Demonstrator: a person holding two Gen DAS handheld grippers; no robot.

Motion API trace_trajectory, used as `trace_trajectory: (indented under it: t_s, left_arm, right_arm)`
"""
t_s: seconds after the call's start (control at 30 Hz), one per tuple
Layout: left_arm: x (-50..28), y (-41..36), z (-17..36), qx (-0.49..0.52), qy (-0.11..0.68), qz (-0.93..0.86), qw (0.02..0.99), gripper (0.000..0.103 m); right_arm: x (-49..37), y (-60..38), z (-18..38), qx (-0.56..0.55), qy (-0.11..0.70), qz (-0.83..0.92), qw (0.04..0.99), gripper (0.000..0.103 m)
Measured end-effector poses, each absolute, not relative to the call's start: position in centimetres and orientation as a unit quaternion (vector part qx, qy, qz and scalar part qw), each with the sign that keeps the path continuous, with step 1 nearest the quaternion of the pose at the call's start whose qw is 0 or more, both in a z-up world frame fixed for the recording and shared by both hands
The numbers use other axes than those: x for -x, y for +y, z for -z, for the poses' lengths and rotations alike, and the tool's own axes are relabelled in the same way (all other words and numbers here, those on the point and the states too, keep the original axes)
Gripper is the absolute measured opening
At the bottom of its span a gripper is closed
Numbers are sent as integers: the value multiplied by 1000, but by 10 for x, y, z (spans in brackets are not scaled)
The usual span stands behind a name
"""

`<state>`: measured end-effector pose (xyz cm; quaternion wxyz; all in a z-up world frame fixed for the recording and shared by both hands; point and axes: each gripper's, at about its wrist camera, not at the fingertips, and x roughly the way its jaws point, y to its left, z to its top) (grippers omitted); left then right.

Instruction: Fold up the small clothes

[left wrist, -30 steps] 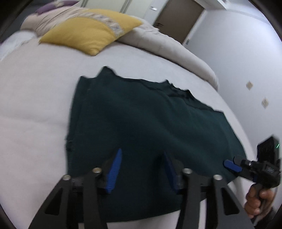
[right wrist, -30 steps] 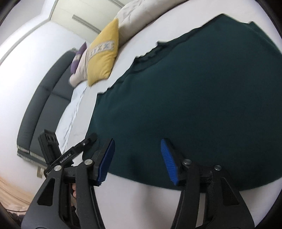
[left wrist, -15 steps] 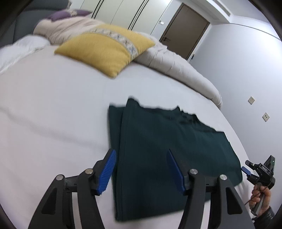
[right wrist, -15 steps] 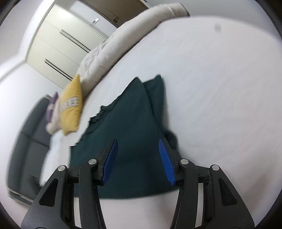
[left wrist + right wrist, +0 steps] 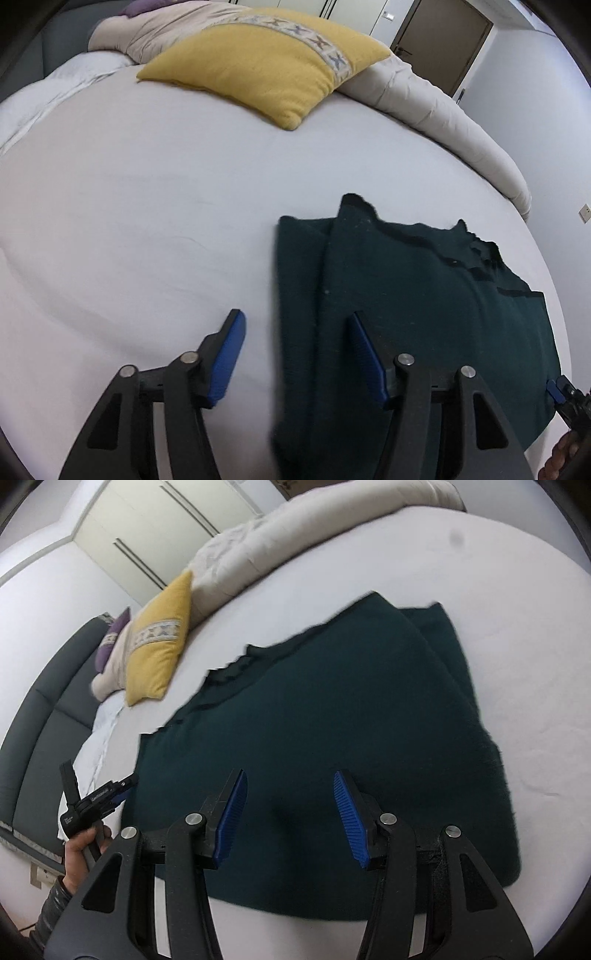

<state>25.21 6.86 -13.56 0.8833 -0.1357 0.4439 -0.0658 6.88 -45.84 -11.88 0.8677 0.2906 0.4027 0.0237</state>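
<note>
A dark green garment (image 5: 424,295) lies flat on the white bed (image 5: 147,221), with its left side folded over in a narrow strip. My left gripper (image 5: 295,317) hovers open over that folded left edge; one pad is above the sheet, the other above the cloth, and nothing is gripped. In the right wrist view the garment (image 5: 332,701) fills the middle. My right gripper (image 5: 289,775) is open above its near hem, holding nothing. The left gripper (image 5: 127,784) shows at the garment's left corner, in a hand. The tip of the right gripper (image 5: 554,391) shows at the garment's right edge.
A yellow pillow (image 5: 266,66) and a rolled beige duvet (image 5: 424,99) lie at the far side of the bed. A grey padded headboard (image 5: 37,716) runs along the left. White wardrobes (image 5: 147,535) and a brown door (image 5: 443,37) stand beyond.
My left gripper has moved left from the garment's middle to its folded left edge, and its jaws stand wider. My right gripper has swung, so the garment's right folded side shows in its view.
</note>
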Motion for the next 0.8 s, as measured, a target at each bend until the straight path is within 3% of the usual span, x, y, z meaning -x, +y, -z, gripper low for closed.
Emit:
trace_trajectory:
  t_s: [0.13, 0.47, 0.8]
  left_arm:
    - [-251, 79, 138, 156, 436, 75, 883, 58]
    - [-217, 113, 118, 225, 413, 78, 879, 57]
    - [-189, 100, 133, 232, 461, 132, 846, 70]
  right_arm:
    - [-68, -485, 133, -339, 383, -8, 859, 41]
    - [-52, -483, 105, -329, 358, 10, 874, 45]
    - [-52, -440, 96, -295, 381, -51, 875, 45]
